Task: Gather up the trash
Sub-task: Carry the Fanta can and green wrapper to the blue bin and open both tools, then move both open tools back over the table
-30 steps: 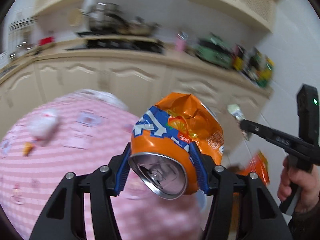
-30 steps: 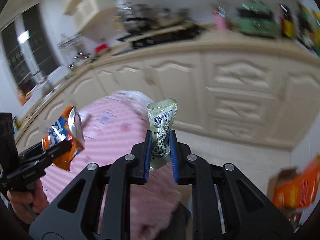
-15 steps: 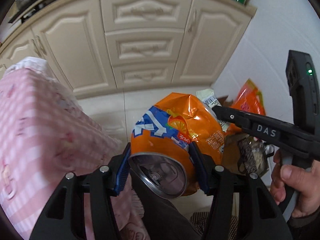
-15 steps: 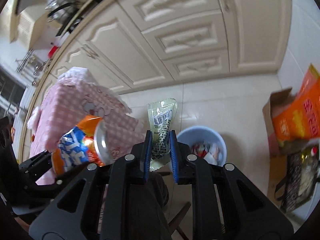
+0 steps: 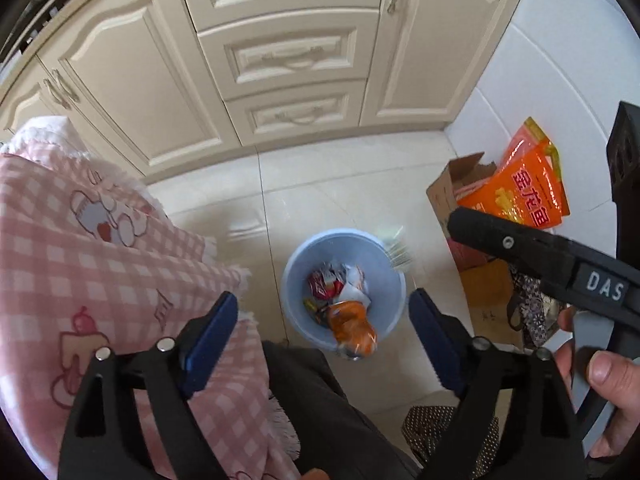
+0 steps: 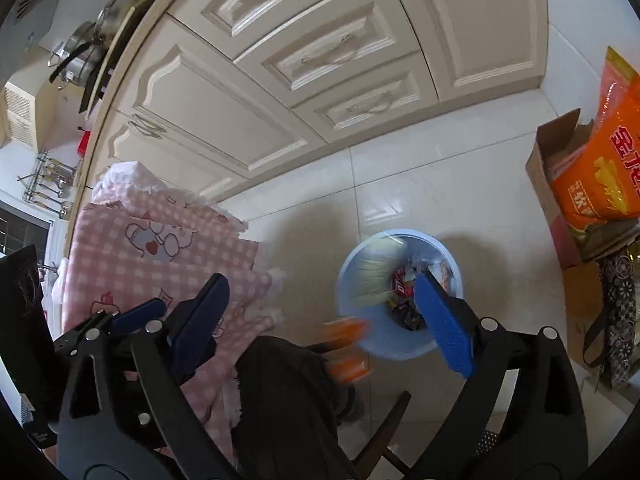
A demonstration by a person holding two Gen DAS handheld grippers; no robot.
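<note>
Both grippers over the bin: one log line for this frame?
left gripper: open | right gripper: open | orange can: blurred, at blue bin rim | green wrapper: blurred, over bin

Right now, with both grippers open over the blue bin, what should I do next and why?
Probably lift both away toward the pink-cloth table for more trash. The left gripper and right gripper are open and empty, and the orange can and pale wrapper look blurred, dropping at the blue bin.
</note>
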